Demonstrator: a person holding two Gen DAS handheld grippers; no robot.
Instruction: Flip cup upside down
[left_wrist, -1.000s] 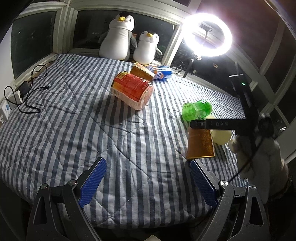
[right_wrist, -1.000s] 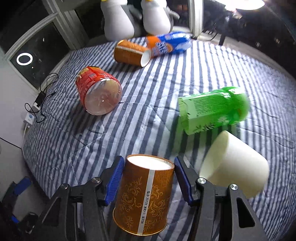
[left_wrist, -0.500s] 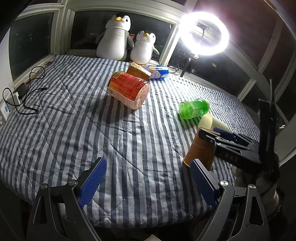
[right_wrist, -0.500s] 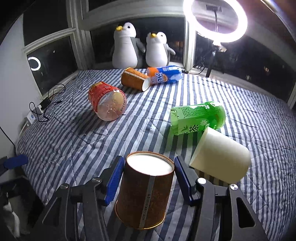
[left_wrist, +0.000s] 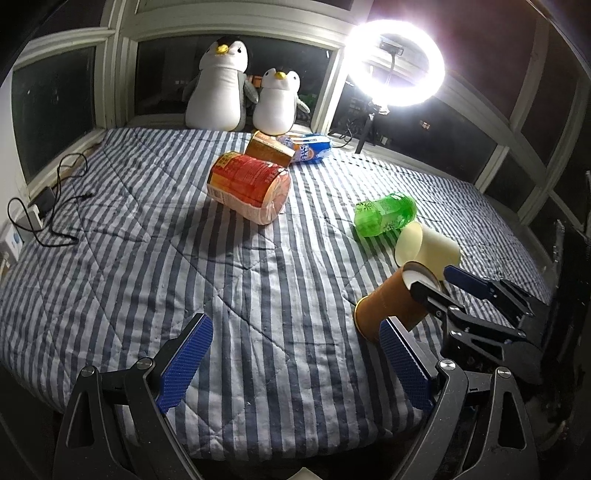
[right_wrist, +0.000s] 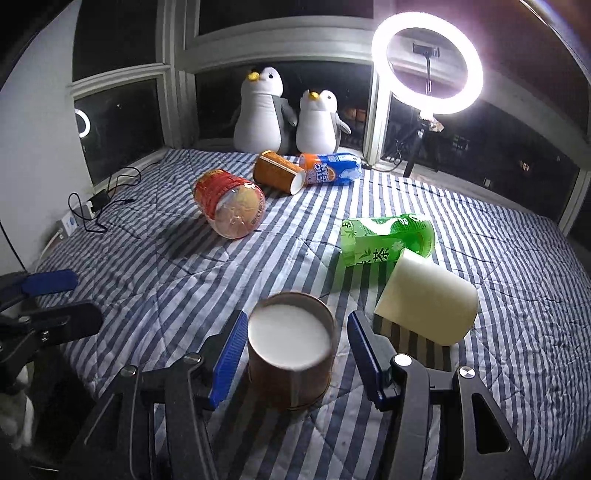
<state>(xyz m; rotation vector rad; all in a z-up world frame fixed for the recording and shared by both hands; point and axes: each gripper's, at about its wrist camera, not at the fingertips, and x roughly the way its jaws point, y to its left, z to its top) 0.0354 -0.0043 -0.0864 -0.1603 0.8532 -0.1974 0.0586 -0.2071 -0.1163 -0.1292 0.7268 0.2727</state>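
Note:
A brown paper cup (right_wrist: 290, 354) stands upside down on the striped bedspread (right_wrist: 184, 266), its white base up and its rim on the fabric. My right gripper (right_wrist: 293, 356) has its blue pads on either side of the cup with gaps showing, so it is open. In the left wrist view the cup (left_wrist: 391, 299) sits at the right with the right gripper (left_wrist: 439, 284) around its top. My left gripper (left_wrist: 291, 362) is open and empty near the bed's front edge.
A cream cup (right_wrist: 426, 301) lies on its side just right of the brown cup, a green bottle (right_wrist: 386, 240) behind it. A red jar (right_wrist: 229, 201), another brown cup (right_wrist: 279, 177), a blue bottle (right_wrist: 328, 171), two penguin plushies (right_wrist: 262, 110), a ring light (right_wrist: 426, 64), cables (right_wrist: 99, 206).
The right gripper tilted the cup to base-up, set its rim on the bedspread, and opened; the pads now stand apart from the cup. The left gripper has barely moved.

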